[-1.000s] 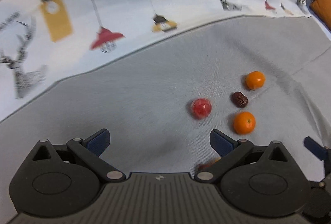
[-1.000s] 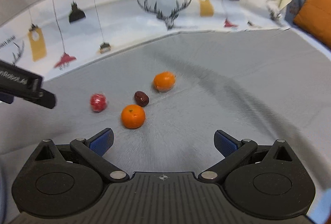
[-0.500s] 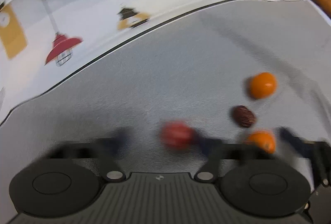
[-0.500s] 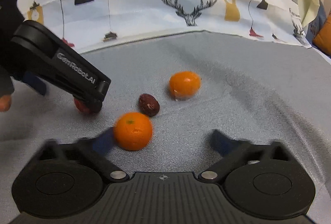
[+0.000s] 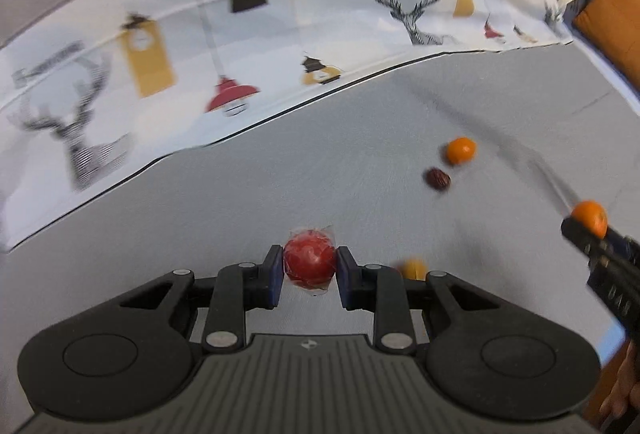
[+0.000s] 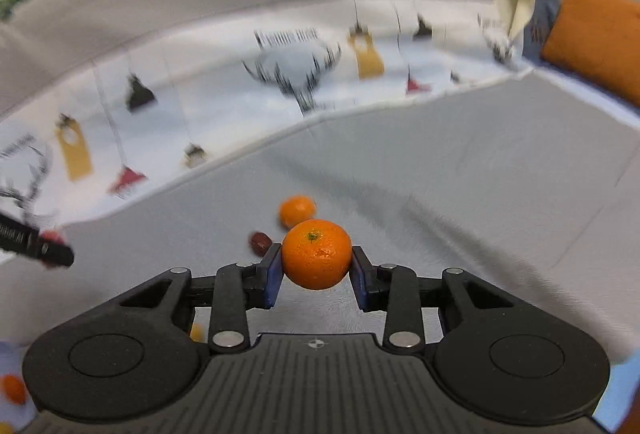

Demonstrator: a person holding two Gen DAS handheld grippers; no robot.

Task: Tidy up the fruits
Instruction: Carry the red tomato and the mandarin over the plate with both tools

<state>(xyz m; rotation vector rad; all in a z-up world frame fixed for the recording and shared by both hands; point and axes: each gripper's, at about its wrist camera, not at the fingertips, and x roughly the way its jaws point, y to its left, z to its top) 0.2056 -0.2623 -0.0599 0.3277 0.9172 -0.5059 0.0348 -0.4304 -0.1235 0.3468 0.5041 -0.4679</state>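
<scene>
The left gripper [image 5: 310, 266] clamps a round red plastic-wrapped fruit [image 5: 309, 261]. The right gripper [image 6: 316, 268], jaws just closing, squeezes a round orange tangerine [image 6: 316, 254]; at its eleven o'clock, a second tangerine [image 6: 297, 210] lies on the grey cloth [image 6: 460, 169].

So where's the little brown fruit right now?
The brown date lies on the grey cloth, just below-left of the loose mandarin in the left wrist view, up and right of the left tongs.

No lettering can be made out: the dark line of print above the stag on the patterned cloth [image 5: 280, 45] and the pale marking on the left gripper [image 6: 24, 238] are both blurred.
</scene>
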